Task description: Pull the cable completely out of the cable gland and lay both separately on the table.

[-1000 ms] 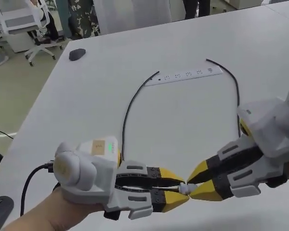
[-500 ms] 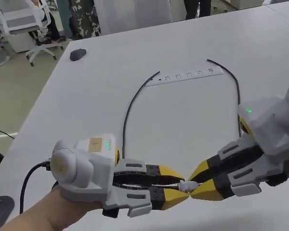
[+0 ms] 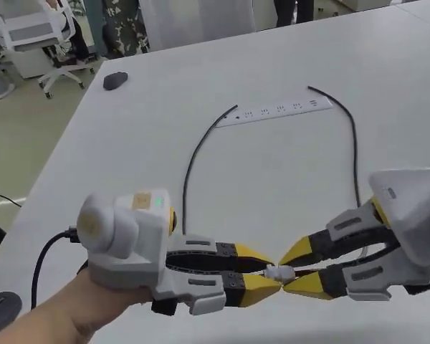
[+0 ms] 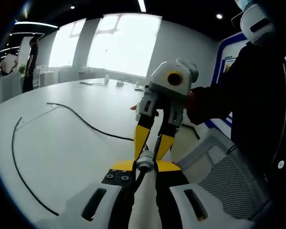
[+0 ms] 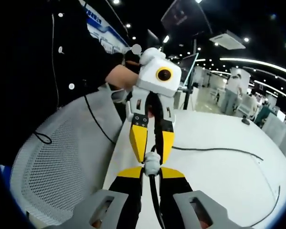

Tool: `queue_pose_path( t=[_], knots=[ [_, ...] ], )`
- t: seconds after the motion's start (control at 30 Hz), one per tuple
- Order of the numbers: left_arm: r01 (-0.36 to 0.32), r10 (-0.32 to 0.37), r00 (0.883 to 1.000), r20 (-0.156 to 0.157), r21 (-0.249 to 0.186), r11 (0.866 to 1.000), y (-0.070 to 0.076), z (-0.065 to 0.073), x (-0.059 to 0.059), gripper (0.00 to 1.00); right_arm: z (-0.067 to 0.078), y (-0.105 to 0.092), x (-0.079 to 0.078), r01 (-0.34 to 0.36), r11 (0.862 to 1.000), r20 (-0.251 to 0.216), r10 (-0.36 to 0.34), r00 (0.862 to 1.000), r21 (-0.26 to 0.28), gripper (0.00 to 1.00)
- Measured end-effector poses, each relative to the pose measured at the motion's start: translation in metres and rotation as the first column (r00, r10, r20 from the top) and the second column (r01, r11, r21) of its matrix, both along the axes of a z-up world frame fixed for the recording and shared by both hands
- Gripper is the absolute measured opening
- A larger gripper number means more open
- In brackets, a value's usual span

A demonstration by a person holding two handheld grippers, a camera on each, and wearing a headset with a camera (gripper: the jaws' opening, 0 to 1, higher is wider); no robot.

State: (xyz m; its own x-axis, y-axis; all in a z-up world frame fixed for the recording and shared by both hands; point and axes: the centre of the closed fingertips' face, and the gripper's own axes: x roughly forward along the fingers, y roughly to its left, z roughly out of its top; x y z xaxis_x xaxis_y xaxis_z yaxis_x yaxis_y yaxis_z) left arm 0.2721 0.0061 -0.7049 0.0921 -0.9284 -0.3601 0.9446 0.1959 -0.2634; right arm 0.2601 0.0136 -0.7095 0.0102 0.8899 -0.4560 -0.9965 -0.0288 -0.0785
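White plastic, the cable gland (image 3: 278,273) sits pinched between my two sets of tongs, which meet tip to tip over the near part of the table (image 3: 201,64). The left gripper (image 3: 274,276) is closed on one end of it and the right gripper (image 3: 285,274) is clamped on the other. The black cable (image 3: 188,168) is threaded through the gland; in each gripper view I see it running back between that gripper's own jaws. On the table it trails away in two long strands towards a white power strip (image 3: 279,111).

The tabletop is pale and plain, with a small dark rounded object (image 3: 115,81) near its far left edge. Beyond are office chairs (image 3: 50,36) and standing people. How much cable sits inside the gland is hidden by the yellow tips, and both strands vanish behind the gripper bodies. In the right gripper view the table edge lies close beside me, a mesh chair (image 5: 62,152) just past it. Open surface stretches ahead and right.
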Motion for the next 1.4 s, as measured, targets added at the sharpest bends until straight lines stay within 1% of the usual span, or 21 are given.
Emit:
queue_pose_path(
  t=[0.07,0.1,0.13,0.17,0.3,0.37,0.43,0.57,0.63,0.73,0.8,0.83,0.87,0.93,0.97,1.03,1.13,1.17,1.2,1.23,1.4],
  knots=[
    [0.031,-0.030,0.998,0.050,-0.003,1.000,-0.001,0.001,-0.002,0.15,0.001,-0.001,-0.001,0.027,1.000,-0.096,-0.026,0.995,0.015,0.07],
    [0.031,-0.031,0.998,0.056,-0.003,1.000,-0.002,0.002,-0.004,0.15,0.002,-0.001,-0.001,0.036,0.999,-0.129,-0.033,0.991,0.026,0.07],
    [0.031,-0.031,0.998,0.052,-0.001,1.000,-0.002,0.001,-0.004,0.15,0.003,-0.003,-0.002,0.055,0.998,-0.207,-0.049,0.977,0.024,0.07],
    [0.046,-0.046,0.995,0.092,0.004,0.999,-0.004,0.002,-0.004,0.15,0.004,-0.003,-0.001,0.065,0.997,-0.234,-0.056,0.971,0.031,0.07],
    [0.050,-0.050,0.996,0.080,0.009,0.999,-0.004,0.001,-0.004,0.15,0.002,-0.003,-0.001,0.052,0.998,-0.244,-0.044,0.969,0.027,0.07],
    [0.043,-0.044,0.997,0.064,0.012,0.999,-0.003,0.001,-0.003,0.15,0.003,-0.002,-0.001,0.036,0.999,-0.176,-0.031,0.984,0.026,0.07],
    [0.012,-0.012,1.000,0.006,0.000,1.000,-0.002,0.001,-0.002,0.15,0.004,0.000,0.000,0.022,0.999,-0.102,-0.019,0.995,0.035,0.07],
    [-0.005,0.005,0.999,-0.040,0.000,1.000,-0.002,-0.001,-0.001,0.15,0.002,-0.002,0.001,0.005,1.000,-0.033,-0.005,0.999,0.015,0.06],
    [-0.041,0.040,0.993,-0.108,-0.005,0.999,-0.002,-0.002,0.000,0.15,0.001,-0.002,0.003,-0.003,1.000,0.018,0.003,1.000,0.006,0.06],
    [-0.103,0.096,0.963,-0.251,-0.012,0.995,0.000,-0.002,0.003,0.15,0.000,-0.001,0.005,-0.032,0.999,0.206,0.037,0.978,-0.031,0.06],
    [-0.123,0.113,0.952,-0.285,-0.018,0.992,0.002,-0.001,0.006,0.15,0.002,0.001,0.004,-0.044,0.998,0.293,0.054,0.955,-0.040,0.06],
    [-0.120,0.110,0.954,-0.278,-0.019,0.993,0.002,0.000,0.007,0.15,0.003,0.002,0.005,-0.043,0.998,0.310,0.052,0.949,-0.037,0.06],
    [-0.109,0.100,0.960,-0.261,-0.022,0.994,0.002,0.001,0.005,0.15,0.004,0.002,0.003,-0.034,0.999,0.273,0.041,0.961,-0.030,0.07],
    [-0.083,0.073,0.986,-0.153,-0.055,0.995,0.000,0.008,0.006,0.15,0.008,-0.001,0.010,0.037,0.999,0.195,-0.036,0.980,-0.002,0.07],
    [-0.077,0.068,0.987,-0.148,-0.053,0.996,0.000,0.009,0.004,0.15,0.010,-0.001,0.008,0.038,0.999,0.164,-0.037,0.986,-0.001,0.08],
    [-0.055,0.051,0.995,-0.084,-0.045,0.997,-0.001,0.009,0.004,0.15,0.012,-0.002,0.007,0.031,1.000,0.133,-0.031,0.991,0.002,0.08],
    [-0.041,0.040,0.999,-0.032,-0.029,0.999,0.001,0.010,0.002,0.15,0.016,-0.006,0.010,0.079,0.996,0.002,-0.079,0.997,0.031,0.13],
    [-0.036,0.035,0.999,-0.017,-0.028,0.999,0.001,0.011,0.002,0.15,0.020,-0.007,0.010,0.094,0.994,-0.040,-0.092,0.995,0.058,0.16],
    [-0.017,0.017,1.000,0.019,-0.026,1.000,0.001,0.012,0.001,0.15,0.023,-0.007,0.006,0.108,0.991,-0.167,-0.094,0.982,0.077,0.18],
    [-0.002,0.003,0.998,0.063,-0.021,1.000,0.001,0.014,0.000,0.15,0.024,-0.010,0.009,0.124,0.987,-0.234,-0.098,0.967,0.100,0.19],
    [0.037,-0.034,0.992,0.121,-0.024,0.999,-0.002,0.019,-0.004,0.15,0.028,-0.009,0.007,0.148,0.979,-0.364,-0.088,0.927,0.140,0.16]
  ],
)
